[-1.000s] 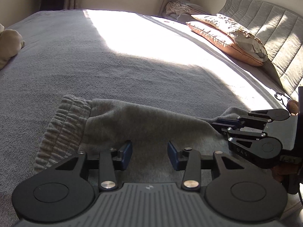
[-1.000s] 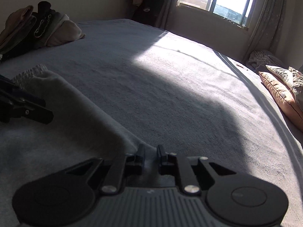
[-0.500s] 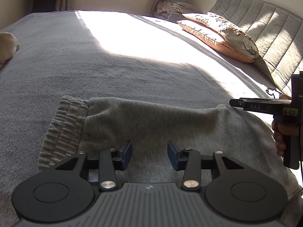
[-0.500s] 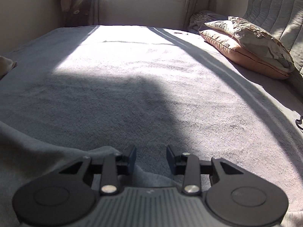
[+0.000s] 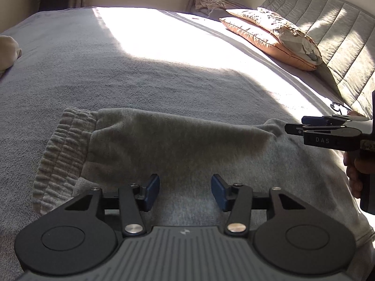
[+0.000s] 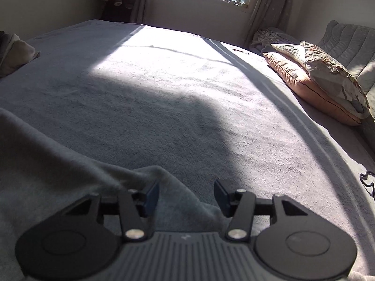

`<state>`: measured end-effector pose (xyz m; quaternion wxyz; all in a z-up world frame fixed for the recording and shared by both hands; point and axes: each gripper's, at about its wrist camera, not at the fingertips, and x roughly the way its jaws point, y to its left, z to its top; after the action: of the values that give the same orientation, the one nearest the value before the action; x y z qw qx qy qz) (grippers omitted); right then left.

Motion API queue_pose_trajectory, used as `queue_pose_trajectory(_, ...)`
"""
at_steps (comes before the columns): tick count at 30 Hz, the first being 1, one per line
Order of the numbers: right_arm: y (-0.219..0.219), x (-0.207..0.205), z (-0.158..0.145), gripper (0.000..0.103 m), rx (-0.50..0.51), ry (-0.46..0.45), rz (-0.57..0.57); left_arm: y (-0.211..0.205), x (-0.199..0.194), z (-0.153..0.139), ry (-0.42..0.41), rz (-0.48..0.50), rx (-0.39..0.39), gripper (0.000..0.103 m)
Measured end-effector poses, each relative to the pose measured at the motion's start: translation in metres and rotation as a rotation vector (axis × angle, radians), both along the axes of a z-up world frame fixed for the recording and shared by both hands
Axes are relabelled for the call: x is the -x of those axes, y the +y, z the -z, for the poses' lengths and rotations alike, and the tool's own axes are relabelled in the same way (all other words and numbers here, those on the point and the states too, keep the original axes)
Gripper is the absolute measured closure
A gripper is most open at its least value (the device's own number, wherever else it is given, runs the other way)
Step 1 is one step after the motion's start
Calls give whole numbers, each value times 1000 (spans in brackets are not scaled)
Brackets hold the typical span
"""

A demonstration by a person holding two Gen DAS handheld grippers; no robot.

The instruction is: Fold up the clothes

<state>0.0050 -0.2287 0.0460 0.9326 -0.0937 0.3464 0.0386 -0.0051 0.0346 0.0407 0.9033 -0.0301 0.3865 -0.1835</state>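
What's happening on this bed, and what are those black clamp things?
A person holds a two-finger gripper in each hand and is folding grey sweatpants laid flat on the bed. The left gripper hovers over the middle of the pants; the right gripper is at their far end. Both jaws have just been opening and now stand apart, pressing on no cloth.

Grey sweatpants [image 5: 178,145] folded flat on bed, ribbed waistband left.
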Motion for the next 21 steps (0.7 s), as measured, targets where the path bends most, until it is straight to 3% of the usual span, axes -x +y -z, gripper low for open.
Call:
queue_pose_trajectory(4,6,16,-2,45,-97,41,-25,-4,1,8,1,-38,-41,48)
queue_pose_trajectory(7,18,30,10,36,-136,108,-2,-15,5,9,-24,-62,-60,39)
queue_pose_trajectory(10,24,48,13,35,-112,57,49,-27,12,9,-47,-33,-26,36)
queue_pose_trajectory(13,14,69,10,32,-159,-3,155,-48,23,15,-105,16,-56,19)
queue_pose_trajectory(16,3,86,17,22,-148,-38,270,-68,34,28,-192,27,-131,3)
queue_pose_trajectory(18,-3,94,26,20,-147,-28,305,-75,39,35,-238,27,-160,0)
queue_pose_trajectory(21,1,111,27,19,-112,-41,322,-71,39,34,-239,28,-153,0)
